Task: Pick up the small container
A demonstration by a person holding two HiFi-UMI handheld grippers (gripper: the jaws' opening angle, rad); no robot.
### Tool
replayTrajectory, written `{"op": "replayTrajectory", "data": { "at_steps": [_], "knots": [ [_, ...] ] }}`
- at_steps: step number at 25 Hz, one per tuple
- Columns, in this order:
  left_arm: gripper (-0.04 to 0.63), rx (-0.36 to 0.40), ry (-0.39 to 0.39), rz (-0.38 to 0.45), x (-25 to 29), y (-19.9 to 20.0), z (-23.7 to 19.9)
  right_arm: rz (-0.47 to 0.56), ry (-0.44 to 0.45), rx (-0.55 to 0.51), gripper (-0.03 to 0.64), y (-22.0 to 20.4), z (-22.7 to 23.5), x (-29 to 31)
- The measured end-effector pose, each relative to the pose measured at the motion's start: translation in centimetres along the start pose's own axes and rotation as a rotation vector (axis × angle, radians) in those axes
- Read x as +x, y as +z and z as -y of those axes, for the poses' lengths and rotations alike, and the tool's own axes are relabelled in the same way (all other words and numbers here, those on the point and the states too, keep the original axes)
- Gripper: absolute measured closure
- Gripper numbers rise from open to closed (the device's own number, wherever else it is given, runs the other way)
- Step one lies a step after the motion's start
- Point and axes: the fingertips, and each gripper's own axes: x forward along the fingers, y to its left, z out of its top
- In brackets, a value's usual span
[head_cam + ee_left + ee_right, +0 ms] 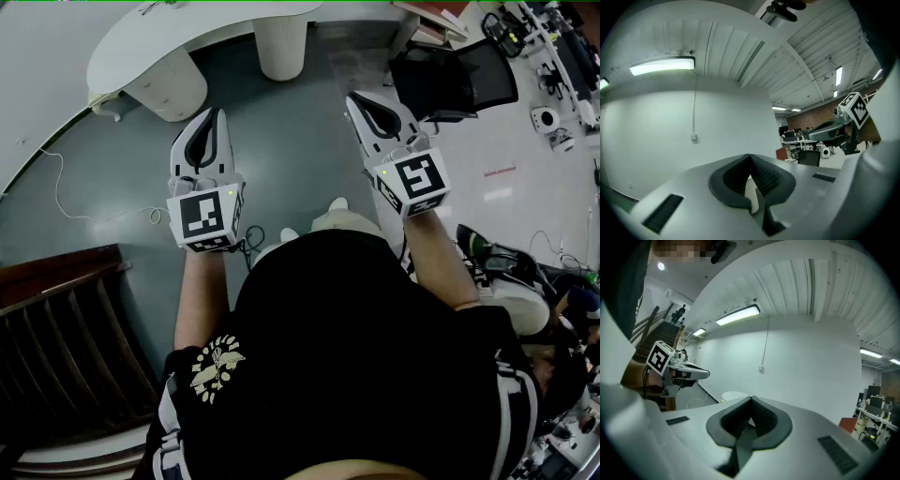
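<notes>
Short of the white curved table [141, 37], both tongs hover level, with the left gripper [217, 117] and right gripper [354, 101] each clenched on nothing. No small container shows in any view — presumably somewhere ahead, towards that table — so neither hand is clearly nearer.

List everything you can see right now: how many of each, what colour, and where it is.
table: one, white, curved, top of the head view
pedestals: two, cream, under the table
office chair: one, black, upper right
staircase: one, dark wood, lower left
cable: one, white, on the grey floor at left
strip light: one, lit, high up ahead in the left gripper view
small container: none in any view
left gripper: one, white and grey, shut, empty
right gripper: one, white and grey, shut, empty
shirt: one, black, on the person
</notes>
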Motion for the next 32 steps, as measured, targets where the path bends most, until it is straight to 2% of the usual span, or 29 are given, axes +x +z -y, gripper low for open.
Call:
{"op": "replayTrajectory", "data": {
  "at_steps": [9,10,11,12,13,18,26,32],
  "knots": [
    [0.574,-0.022,-0.019,-0.004,-0.9,-1.2,0.3,0.033,-0.009,0.072,0.574,-1.3,-0.3,-0.8],
    [0.574,-0.026,-0.021,-0.006,-0.6,-1.4,0.3,0.037,-0.005,0.094,0.506,-1.5,-0.1,-0.6],
    [0.574,-0.025,-0.022,-0.009,-0.3,-1.5,0.3,0.039,-0.005,0.117,0.403,-1.8,0.2,-0.4],
    [0.574,-0.021,-0.021,-0.013,0.0,-1.6,0.3,0.042,-0.007,0.135,0.354,-2.1,0.6,-0.2],
    [0.574,-0.014,-0.021,-0.016,0.3,-1.6,0.2,0.045,-0.013,0.145,0.345,-2.3,1.1,0.0],
    [0.574,0.017,-0.012,-0.032,2.6,-1.7,-0.4,0.038,-0.013,0.137,0.333,-3.2,3.3,2.2],
    [0.574,0.022,0.006,-0.084,10.1,-3.0,-2.8,0.002,0.023,0.158,0.333,-4.9,7.9,9.3],
    [0.574,0.017,-0.013,-0.068,16.5,-2.5,-3.3,-0.015,0.036,0.136,0.333,-4.8,12.3,13.5]
  ]
}}
